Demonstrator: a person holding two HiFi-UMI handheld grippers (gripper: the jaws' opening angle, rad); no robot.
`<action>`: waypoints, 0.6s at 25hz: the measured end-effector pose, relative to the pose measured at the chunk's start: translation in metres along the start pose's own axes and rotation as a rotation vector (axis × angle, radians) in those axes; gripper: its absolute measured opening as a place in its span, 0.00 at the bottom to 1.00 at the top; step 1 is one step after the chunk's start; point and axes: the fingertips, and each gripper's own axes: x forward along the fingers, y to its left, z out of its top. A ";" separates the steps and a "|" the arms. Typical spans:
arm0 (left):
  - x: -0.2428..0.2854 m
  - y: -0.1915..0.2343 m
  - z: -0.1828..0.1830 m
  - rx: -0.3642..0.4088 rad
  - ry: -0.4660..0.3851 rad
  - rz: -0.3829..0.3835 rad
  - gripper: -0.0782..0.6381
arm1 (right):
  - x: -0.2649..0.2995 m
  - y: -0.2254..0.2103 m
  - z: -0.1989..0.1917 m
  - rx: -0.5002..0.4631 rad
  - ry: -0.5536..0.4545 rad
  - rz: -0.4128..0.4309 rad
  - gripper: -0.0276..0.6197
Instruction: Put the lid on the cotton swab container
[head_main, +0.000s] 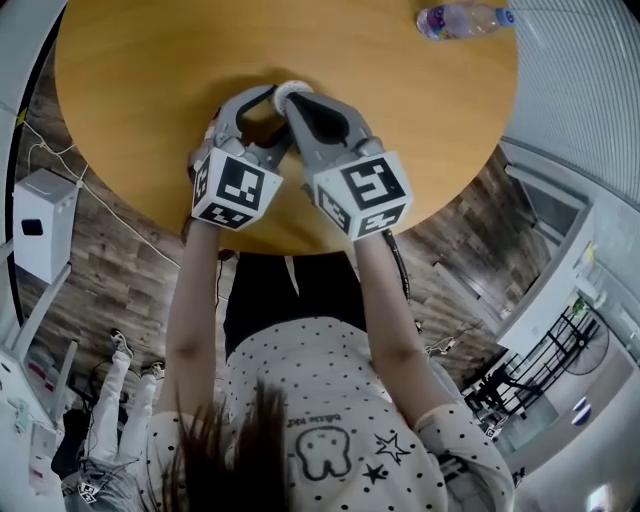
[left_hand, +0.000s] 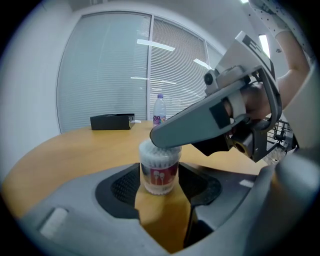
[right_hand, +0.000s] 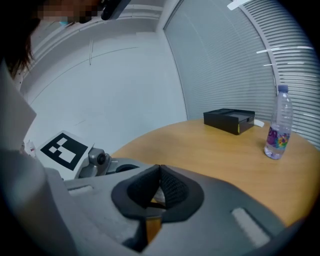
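The cotton swab container, a clear round tub with a red label and full of white swabs, stands upright on the round wooden table. My left gripper is shut on its sides, one pad against each flank. A clear lid appears to sit on its top. My right gripper is shut, and its joined tips lie across the lid from the right. In the head view both grippers meet at the container's white top. In the right gripper view the right gripper has its pads pressed together, hiding most of the container.
A water bottle stands at the table's far right edge, also visible as the water bottle in the right gripper view. A black box sits at the far side near the blinds. The person's torso is close to the near table edge.
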 end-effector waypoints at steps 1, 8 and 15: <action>-0.002 0.001 0.000 -0.001 0.002 0.006 0.45 | 0.000 0.000 0.000 0.007 -0.002 0.004 0.05; -0.019 0.001 0.000 -0.014 0.011 0.022 0.45 | -0.013 -0.001 0.026 0.046 -0.114 0.005 0.05; -0.049 0.000 0.011 -0.028 0.000 0.091 0.38 | -0.040 -0.003 0.054 0.044 -0.192 -0.016 0.05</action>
